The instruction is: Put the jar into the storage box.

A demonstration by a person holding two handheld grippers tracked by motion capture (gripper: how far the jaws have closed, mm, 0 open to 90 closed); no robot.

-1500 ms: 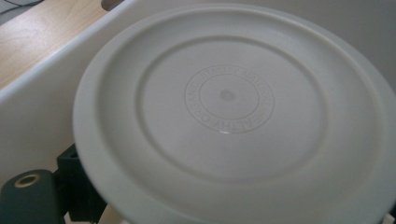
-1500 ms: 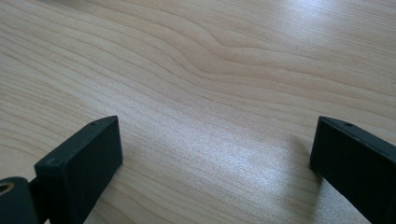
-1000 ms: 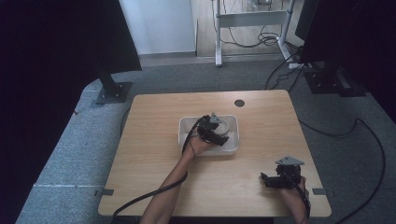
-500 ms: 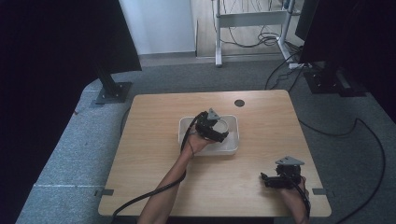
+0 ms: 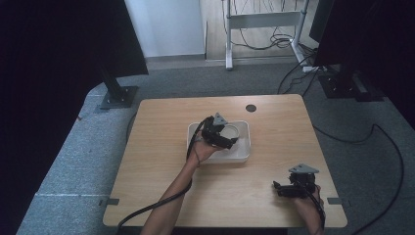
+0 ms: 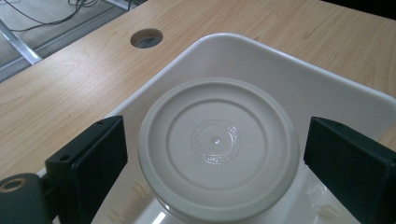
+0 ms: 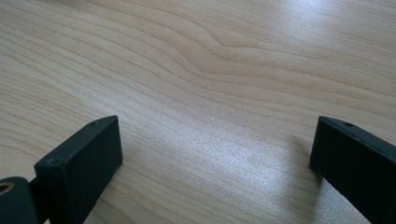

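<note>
Left gripper (image 6: 215, 154), jaws spread wide, straddles a round white lid (image 6: 218, 147) inside a white tray (image 6: 261, 56) mid-table; the lid's embossed centre stamp is unreadable. Right gripper (image 7: 215, 158), jaws apart, rests over bare wooden table (image 7: 224, 60).

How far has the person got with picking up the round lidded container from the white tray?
Done: the left gripper is over the white tray, open jaws either side of the round container. In hand: nothing gripped yet. Left: closing and lifting. The right gripper waits open over bare table.
</note>
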